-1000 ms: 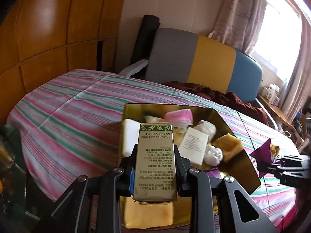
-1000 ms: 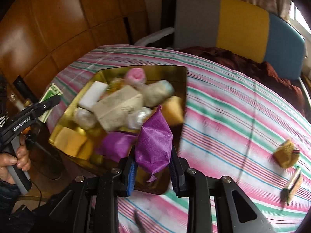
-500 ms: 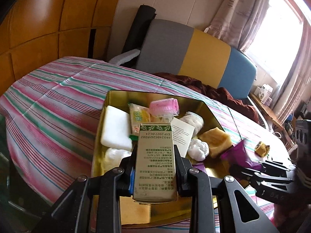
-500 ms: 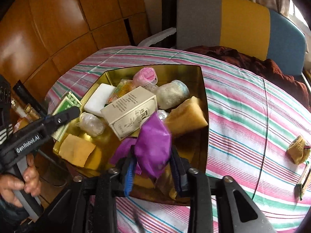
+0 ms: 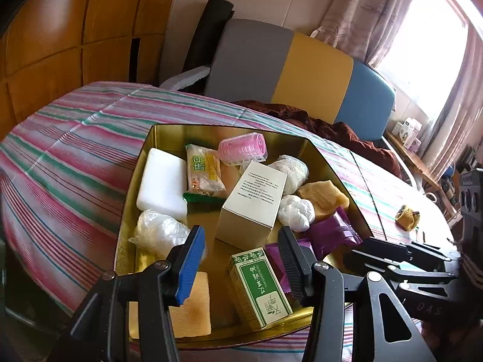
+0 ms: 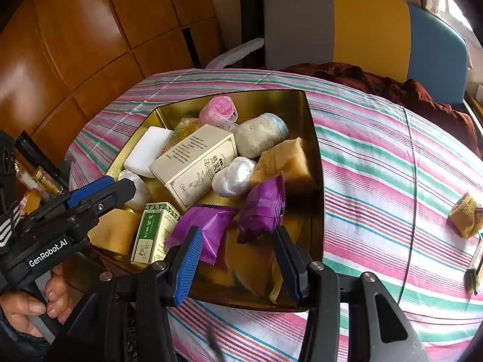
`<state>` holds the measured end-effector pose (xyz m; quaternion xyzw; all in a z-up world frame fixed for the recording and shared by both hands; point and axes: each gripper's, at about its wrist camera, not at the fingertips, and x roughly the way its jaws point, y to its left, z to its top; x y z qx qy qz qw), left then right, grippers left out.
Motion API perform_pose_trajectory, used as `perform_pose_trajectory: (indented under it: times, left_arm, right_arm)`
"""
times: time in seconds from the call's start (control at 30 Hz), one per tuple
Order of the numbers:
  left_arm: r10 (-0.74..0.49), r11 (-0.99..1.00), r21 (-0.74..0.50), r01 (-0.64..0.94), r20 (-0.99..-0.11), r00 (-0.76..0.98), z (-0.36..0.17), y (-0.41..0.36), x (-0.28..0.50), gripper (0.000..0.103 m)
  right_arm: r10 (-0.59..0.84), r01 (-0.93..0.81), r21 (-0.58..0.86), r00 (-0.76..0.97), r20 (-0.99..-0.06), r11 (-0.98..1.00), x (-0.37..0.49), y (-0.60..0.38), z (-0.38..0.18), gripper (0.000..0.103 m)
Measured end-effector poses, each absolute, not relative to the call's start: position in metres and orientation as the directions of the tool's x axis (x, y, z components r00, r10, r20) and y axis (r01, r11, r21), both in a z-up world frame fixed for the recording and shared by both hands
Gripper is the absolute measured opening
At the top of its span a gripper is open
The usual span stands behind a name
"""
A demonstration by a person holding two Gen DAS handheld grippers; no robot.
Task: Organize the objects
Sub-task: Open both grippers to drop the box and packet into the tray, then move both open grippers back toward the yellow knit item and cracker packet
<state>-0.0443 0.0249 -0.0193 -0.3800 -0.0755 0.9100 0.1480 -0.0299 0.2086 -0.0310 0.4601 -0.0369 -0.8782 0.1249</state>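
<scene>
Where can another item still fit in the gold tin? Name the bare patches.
Bare floor in the gold tin: the near right corner below the purple packets, and the far wall strip behind the pink roller. The middle around the cream box is crowded. The striped cloth right of the tin lies open.

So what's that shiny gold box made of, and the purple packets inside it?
The gold box looks like thin metal, probably tin: its walls shine and mirror the things inside. The purple packets look like crinkly plastic or foil wrappers, glossy, with zigzag-cut sealed ends.
</scene>
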Motion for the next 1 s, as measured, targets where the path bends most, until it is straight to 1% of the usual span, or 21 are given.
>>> perform_pose_trajectory:
  times: [0.07, 0.23, 0.3, 0.43, 0.63, 0.73, 0.93, 1.0]
  left_arm:
    - [0.305, -0.952, -0.221, -0.211, -0.665, -0.681, -0.016, 0.027, -0.041, 0.051]
    - [0.276, -0.961, -0.164, -0.224, -0.649, -0.709, -0.006, 0.032, -0.036, 0.052]
    - [0.272, -0.961, -0.145, -0.235, -0.643, -0.716, -0.003, 0.035, -0.033, 0.054]
    - [0.275, -0.958, -0.118, -0.261, -0.633, -0.723, 0.002, 0.041, -0.028, 0.055]
    - [0.285, -0.951, -0.094, -0.293, -0.627, -0.725, 0.007, 0.051, -0.021, 0.056]
    - [0.299, -0.945, -0.084, -0.317, -0.618, -0.728, 0.01, 0.057, -0.018, 0.061]
    - [0.319, -0.926, -0.04, -0.375, -0.615, -0.721, 0.014, 0.074, -0.01, 0.063]
    - [0.329, -0.919, -0.035, -0.393, -0.615, -0.716, 0.016, 0.08, -0.008, 0.067]
  right_arm:
    - [-0.245, 0.178, 0.174, -0.554, -0.796, -0.969, -0.028, 0.209, -0.029, 0.05]
    - [-0.23, 0.165, 0.164, -0.57, -0.789, -0.973, -0.024, 0.21, -0.022, 0.059]
    - [-0.226, 0.156, 0.166, -0.576, -0.785, -0.974, -0.022, 0.211, -0.019, 0.061]
    - [-0.209, 0.138, 0.157, -0.591, -0.779, -0.978, -0.019, 0.216, -0.013, 0.065]
    - [-0.183, 0.107, 0.148, -0.609, -0.772, -0.983, -0.016, 0.223, -0.007, 0.068]
    - [-0.164, 0.082, 0.144, -0.616, -0.771, -0.986, -0.015, 0.232, -0.005, 0.073]
    - [-0.118, 0.024, 0.132, -0.617, -0.778, -0.991, -0.014, 0.254, -0.004, 0.073]
    - [-0.095, -0.001, 0.121, -0.616, -0.782, -0.993, -0.013, 0.262, -0.004, 0.073]
